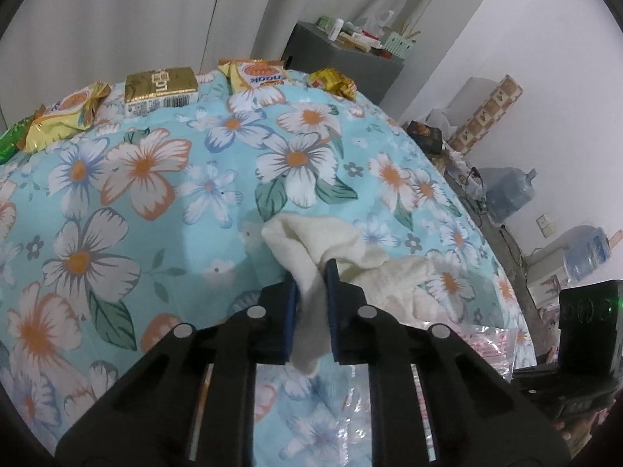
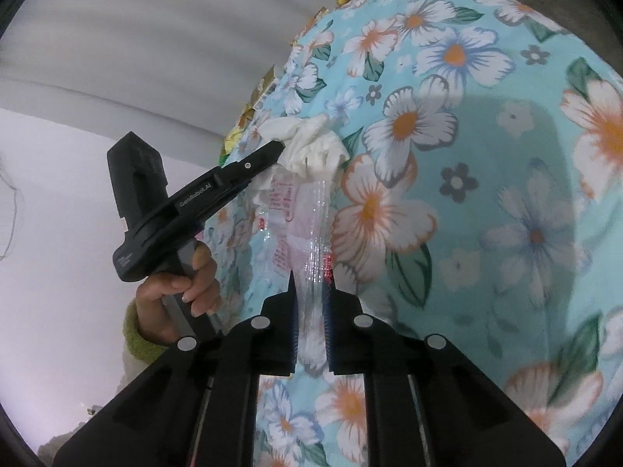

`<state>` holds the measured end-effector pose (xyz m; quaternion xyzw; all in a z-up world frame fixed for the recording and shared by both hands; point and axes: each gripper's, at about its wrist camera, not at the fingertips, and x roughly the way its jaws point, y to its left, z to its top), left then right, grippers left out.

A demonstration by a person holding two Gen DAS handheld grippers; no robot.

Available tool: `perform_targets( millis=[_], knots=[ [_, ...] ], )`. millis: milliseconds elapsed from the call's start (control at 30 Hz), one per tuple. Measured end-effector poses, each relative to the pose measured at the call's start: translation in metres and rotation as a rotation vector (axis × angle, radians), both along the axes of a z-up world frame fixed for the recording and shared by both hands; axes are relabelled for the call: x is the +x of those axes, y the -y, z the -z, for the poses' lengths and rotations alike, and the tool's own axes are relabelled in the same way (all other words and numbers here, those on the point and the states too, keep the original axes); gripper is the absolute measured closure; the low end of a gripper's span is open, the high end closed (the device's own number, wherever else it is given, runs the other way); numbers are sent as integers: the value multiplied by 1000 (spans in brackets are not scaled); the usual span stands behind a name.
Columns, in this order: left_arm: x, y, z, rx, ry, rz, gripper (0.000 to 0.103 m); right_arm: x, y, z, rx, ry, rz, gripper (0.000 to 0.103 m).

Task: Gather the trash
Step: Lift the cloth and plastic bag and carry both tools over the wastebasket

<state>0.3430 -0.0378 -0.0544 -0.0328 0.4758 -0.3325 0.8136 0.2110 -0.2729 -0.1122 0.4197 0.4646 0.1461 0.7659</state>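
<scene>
Left tool point(image 1: 311, 292) is gripping a crumpled white tissue point(image 1: 311, 249), pinched between its blue pads point(image 1: 331, 311); most of the wad is spreading forward and to the right over the floral cloth point(image 1: 155, 194) covering the surface. From the right wrist view, the left tool point(image 2: 278, 148) is reaching the tissue point(image 2: 311, 148) at its tip, with the person's left hand point(image 2: 175, 292) wrapped around its handle (green cuff at the wrist).

Right tool point(image 2: 310, 311) is clamping the edge of a clear plastic bag point(image 2: 300, 225) with red print, which is lying flat on the cloth just beside the tissue.

Along the far edge of the surface, snack wrappers are sitting in a row: a yellow packet point(image 1: 62, 116), a gold carton point(image 1: 161, 85), another yellow packet point(image 1: 253, 74), and a crumpled yellow wrapper point(image 1: 333, 81).
</scene>
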Motion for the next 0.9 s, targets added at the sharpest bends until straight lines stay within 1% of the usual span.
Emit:
perform_targets(
  millis=[67, 200, 300, 533, 767, 900],
  knots=[
    [-6, -3, -5, -7, 14, -2, 92, -11, 5, -3, 8, 12, 18, 92],
    [-27, -13, -21, -54, 51, -17, 92, -32, 18, -2, 26, 18, 69, 93],
    [-49, -18, -33, -69, 96, -20, 93, -48, 28, -2, 35, 19, 109, 93],
    [-99, -24, -56, -57, 193, -37, 93, -77, 48, -8, 45, 55, 193, 93],
    [-145, -22, -73, -29, 275, -48, 93, -96, 60, -19, 17, 79, 217, 93],
    [-162, -17, -80, -16, 308, -47, 93, -105, 62, -26, 12, 96, 225, 93]
  ],
)
